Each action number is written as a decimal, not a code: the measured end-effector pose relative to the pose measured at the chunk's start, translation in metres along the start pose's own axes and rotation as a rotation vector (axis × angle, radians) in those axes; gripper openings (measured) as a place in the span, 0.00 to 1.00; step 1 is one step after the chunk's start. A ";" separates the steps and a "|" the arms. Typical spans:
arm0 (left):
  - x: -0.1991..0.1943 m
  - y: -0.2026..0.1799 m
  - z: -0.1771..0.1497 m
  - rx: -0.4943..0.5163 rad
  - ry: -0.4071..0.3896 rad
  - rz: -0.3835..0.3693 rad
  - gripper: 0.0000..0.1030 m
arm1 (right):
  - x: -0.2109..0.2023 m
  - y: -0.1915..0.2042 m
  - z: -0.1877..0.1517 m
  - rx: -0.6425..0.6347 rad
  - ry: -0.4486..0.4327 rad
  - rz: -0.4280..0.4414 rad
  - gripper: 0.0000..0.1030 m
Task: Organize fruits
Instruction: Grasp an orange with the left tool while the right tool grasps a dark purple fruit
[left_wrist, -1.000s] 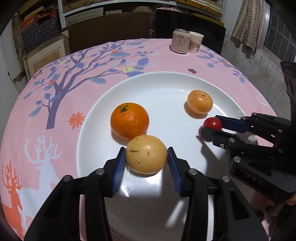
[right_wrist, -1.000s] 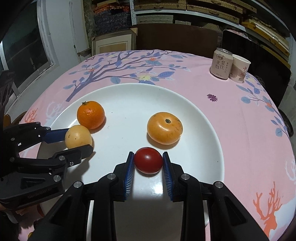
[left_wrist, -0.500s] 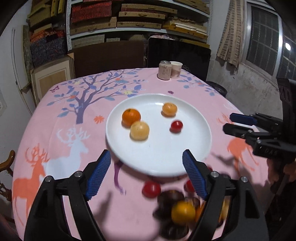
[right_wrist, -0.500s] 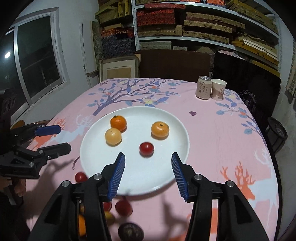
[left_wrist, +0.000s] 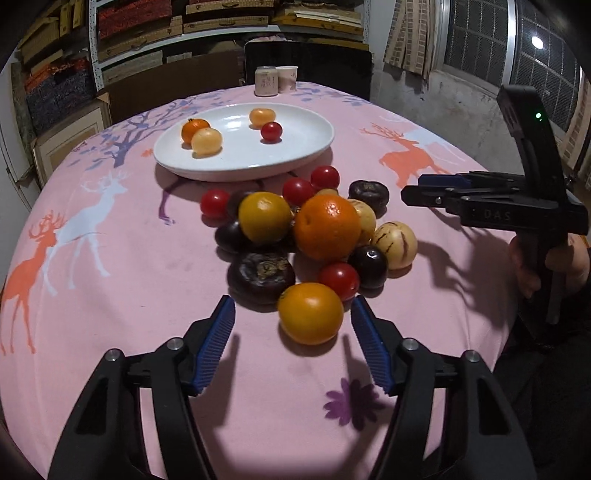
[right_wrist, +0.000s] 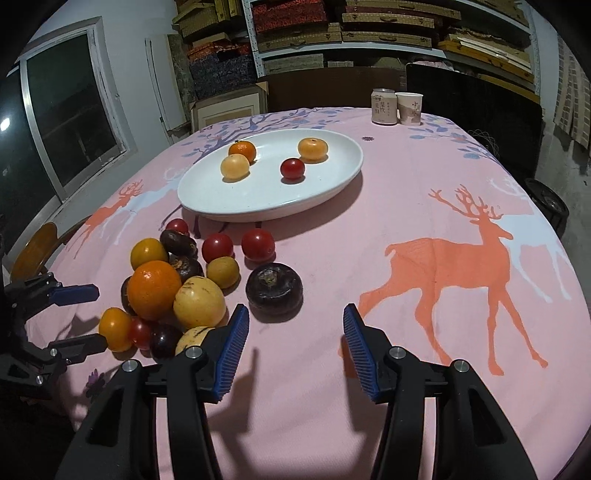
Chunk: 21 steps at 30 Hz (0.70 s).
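A heap of loose fruit lies on the desk just in front of the white plate — a big orange on top, dark round ones and small red ones around it. On the plate sit four pieces, well apart from the heap. The left claw is spread wide, its pads either side of a yellow-orange fruit at the heap's near edge, not touching. The right claw is also apart — empty, beside the heap.
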<state>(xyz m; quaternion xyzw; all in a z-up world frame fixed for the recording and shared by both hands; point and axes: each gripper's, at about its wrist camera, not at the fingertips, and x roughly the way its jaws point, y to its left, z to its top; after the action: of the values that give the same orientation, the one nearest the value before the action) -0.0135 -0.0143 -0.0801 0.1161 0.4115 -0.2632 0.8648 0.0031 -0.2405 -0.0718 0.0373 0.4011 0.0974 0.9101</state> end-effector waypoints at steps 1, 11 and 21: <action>0.007 -0.002 -0.001 -0.001 0.015 -0.005 0.56 | 0.001 -0.001 -0.001 0.004 0.002 0.000 0.51; 0.018 -0.007 -0.007 0.011 0.015 -0.018 0.37 | 0.010 -0.001 0.000 0.004 0.020 0.003 0.51; 0.011 -0.003 -0.009 -0.006 -0.012 -0.043 0.37 | 0.021 0.006 0.013 -0.027 0.039 0.018 0.51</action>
<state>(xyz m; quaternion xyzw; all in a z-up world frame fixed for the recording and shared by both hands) -0.0150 -0.0166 -0.0946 0.1031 0.4094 -0.2814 0.8618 0.0260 -0.2299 -0.0772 0.0266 0.4169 0.1120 0.9016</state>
